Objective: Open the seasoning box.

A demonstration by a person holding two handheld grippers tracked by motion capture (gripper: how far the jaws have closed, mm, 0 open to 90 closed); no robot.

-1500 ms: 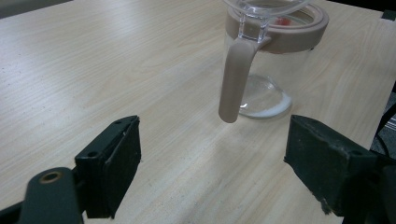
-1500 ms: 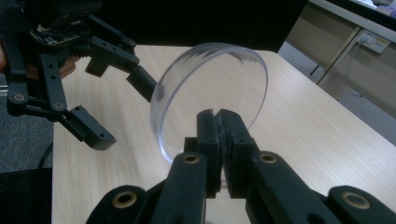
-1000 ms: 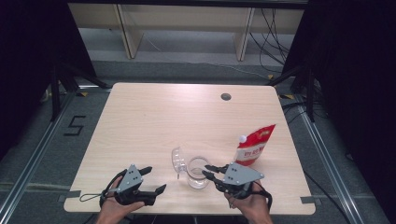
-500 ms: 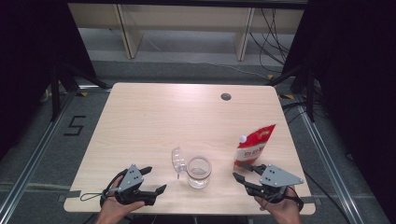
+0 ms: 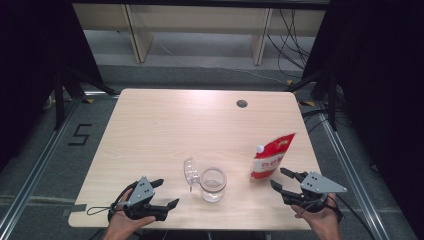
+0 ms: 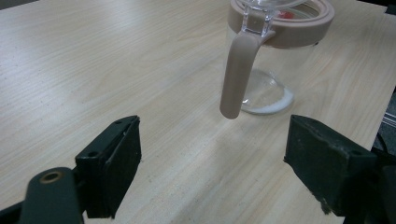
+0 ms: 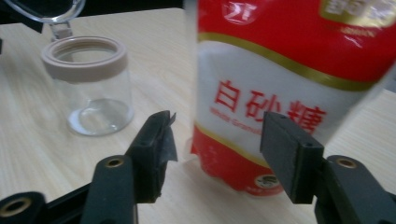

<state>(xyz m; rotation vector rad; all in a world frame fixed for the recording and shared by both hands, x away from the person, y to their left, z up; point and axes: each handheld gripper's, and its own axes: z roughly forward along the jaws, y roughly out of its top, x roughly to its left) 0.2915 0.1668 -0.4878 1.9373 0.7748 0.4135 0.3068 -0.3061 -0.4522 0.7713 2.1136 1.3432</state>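
Now the right claw [image 5: 286, 181] has been moved off the glass jar [image 5: 213, 184] toward the sugar pouch [image 5: 271, 156] by the desk's near right edge; its jaws, just opened, are empty. The left claw [image 5: 162, 192] is held open.

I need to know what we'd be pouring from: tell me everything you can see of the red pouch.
The red pouch is a glossy, soft-looking stand-up bag, red above and below a white middle band edged in gold, with red Chinese lettering. A white cap sits at its upper left corner in the high view. It stands upright, leaning slightly, on the table, right of the glass jar. The right gripper faces it, jaws open, touching nothing.
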